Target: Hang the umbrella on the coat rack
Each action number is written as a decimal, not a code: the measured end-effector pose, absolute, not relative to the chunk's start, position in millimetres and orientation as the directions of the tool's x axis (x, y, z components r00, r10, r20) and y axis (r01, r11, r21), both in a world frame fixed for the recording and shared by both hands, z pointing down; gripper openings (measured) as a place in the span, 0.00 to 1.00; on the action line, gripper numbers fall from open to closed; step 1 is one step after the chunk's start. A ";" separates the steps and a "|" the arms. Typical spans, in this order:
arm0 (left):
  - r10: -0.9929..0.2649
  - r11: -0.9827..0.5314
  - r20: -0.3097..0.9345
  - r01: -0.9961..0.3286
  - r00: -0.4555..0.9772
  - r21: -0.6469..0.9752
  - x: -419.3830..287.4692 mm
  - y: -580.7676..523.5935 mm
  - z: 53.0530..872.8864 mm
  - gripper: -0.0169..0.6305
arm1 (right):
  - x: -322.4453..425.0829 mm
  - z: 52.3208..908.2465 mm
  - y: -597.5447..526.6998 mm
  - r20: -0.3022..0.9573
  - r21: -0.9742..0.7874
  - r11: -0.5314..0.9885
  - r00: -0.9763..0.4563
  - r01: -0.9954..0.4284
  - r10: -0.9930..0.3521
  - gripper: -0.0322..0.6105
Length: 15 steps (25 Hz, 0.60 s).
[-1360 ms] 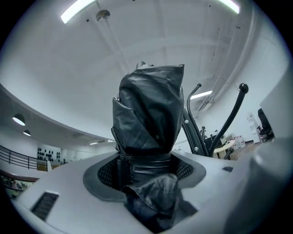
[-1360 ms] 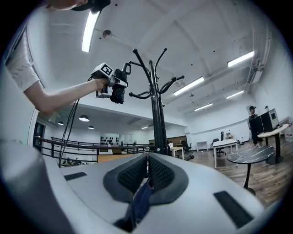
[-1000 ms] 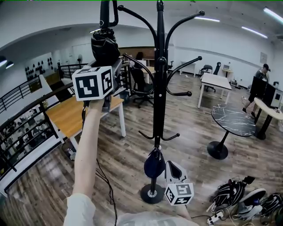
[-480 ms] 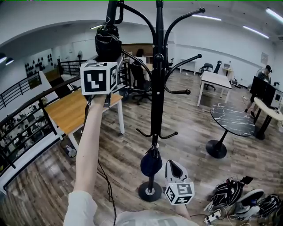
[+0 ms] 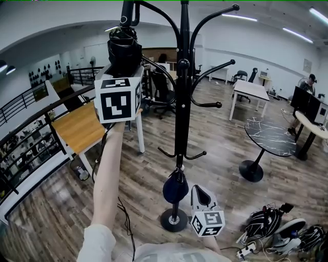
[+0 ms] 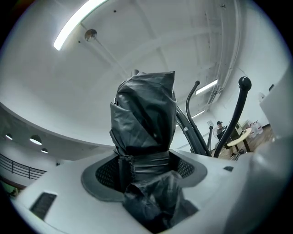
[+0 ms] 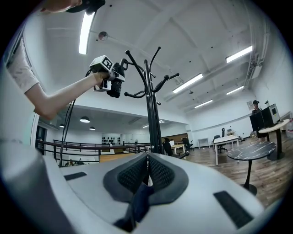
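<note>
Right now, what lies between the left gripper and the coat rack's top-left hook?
Only the umbrella itself: the left gripper clamps its folded black canopy, and the head view shows its handle reaching up beside that hook.

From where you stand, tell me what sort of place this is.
Probably an open-plan office on an upper level: a white desk and an office chair stand on wood-look flooring, a black railing runs along the left edge, and strip lights hang overhead.

Head view's top edge crops the umbrella (image 5: pixel 123 51) handle — and the coat rack (image 5: pixel 180 102).
</note>
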<state>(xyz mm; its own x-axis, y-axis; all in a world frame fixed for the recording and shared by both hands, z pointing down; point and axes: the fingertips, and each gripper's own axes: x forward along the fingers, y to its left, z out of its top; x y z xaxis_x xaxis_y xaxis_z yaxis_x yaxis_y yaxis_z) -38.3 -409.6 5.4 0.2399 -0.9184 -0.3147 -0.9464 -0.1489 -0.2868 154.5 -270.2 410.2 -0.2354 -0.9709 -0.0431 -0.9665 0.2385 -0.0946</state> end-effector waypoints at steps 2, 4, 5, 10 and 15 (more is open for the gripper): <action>-0.918 -0.141 -0.322 -0.949 0.232 -0.283 -37.3 -409.5 6.7 0.50 | 151.2 410.7 -270.9 -0.044 -0.094 0.245 -0.242 -0.965 -0.969 0.10; -0.919 -0.132 -0.326 -0.952 0.222 -0.276 -35.5 -409.0 6.9 0.50 | 147.4 408.2 -273.7 -0.047 -0.086 0.255 -0.251 -0.963 -0.967 0.10; -0.919 -0.135 -0.326 -0.953 0.222 -0.270 -33.6 -408.5 6.6 0.50 | 145.4 405.3 -276.6 -0.048 -0.077 0.259 -0.256 -0.963 -0.965 0.10; -0.923 -0.078 -0.341 -0.956 0.176 -0.281 -30.9 -411.7 2.6 0.50 | 128.3 386.1 -302.3 -0.039 -0.001 0.283 -0.283 -0.959 -0.958 0.10; -0.928 0.130 -0.370 -0.904 0.032 -0.406 -49.2 -412.3 -0.8 0.50 | 114.0 370.3 -319.8 -0.051 0.027 0.306 -0.307 -0.952 -0.950 0.10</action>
